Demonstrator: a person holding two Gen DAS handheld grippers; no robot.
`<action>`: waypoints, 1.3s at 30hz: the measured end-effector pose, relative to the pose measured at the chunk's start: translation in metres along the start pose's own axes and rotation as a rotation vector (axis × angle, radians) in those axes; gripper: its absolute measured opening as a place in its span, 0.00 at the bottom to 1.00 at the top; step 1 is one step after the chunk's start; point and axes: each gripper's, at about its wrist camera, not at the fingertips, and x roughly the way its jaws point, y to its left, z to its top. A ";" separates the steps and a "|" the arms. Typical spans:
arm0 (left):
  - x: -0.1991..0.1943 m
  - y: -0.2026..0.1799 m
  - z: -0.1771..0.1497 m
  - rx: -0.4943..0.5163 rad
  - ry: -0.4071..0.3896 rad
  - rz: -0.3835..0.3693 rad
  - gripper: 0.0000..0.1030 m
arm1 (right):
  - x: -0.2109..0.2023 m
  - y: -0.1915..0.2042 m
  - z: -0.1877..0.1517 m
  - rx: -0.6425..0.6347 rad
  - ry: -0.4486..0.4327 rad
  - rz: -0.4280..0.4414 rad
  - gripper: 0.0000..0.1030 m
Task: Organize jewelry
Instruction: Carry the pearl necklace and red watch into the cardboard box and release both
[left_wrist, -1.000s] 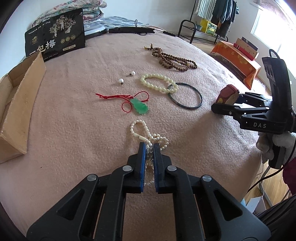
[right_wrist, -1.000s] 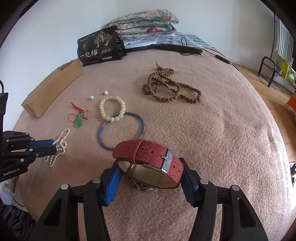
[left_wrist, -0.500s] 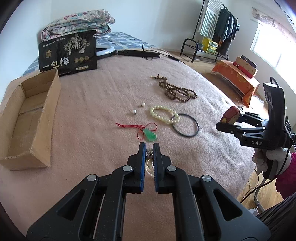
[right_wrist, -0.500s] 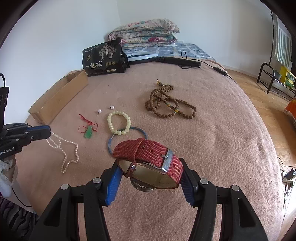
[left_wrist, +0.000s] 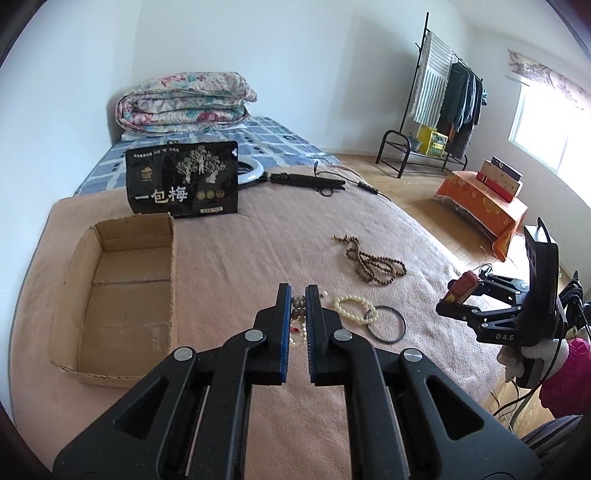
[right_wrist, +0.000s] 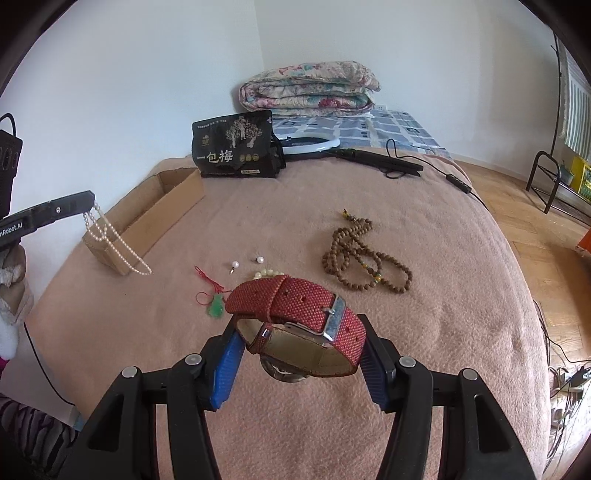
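— Lifted up off the blanket (right_wrist: 424, 332) now: pearl necklace (right_wrist: 110, 240), hanging from left gripper (left_wrist: 296, 291), pressed together on it. Up higher too: right gripper (right_wrist: 295, 354), pinching red watch (right_wrist: 295, 314) by its strap.

— Seen only from the right side?

— Yes, whole dangling necklace, beside the cardboard box (left_wrist: 125, 295). From the left, just a few beads between the fingers (left_wrist: 282, 306).

— Hard to see?

— Green pendant (right_wrist: 216, 308) hidden from the left. Dark ring (left_wrist: 386, 325) hidden from the right, behind the watch. White bead bracelet (left_wrist: 354, 308) mostly covered there too.
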 end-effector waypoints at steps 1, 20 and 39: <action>-0.004 0.004 0.004 -0.003 -0.012 0.009 0.05 | 0.000 0.003 0.003 -0.008 -0.004 0.003 0.58; -0.044 0.125 0.025 -0.141 -0.111 0.187 0.05 | 0.026 0.091 0.093 -0.147 -0.069 0.147 0.58; -0.032 0.199 -0.008 -0.217 -0.038 0.268 0.05 | 0.104 0.207 0.148 -0.215 -0.027 0.343 0.58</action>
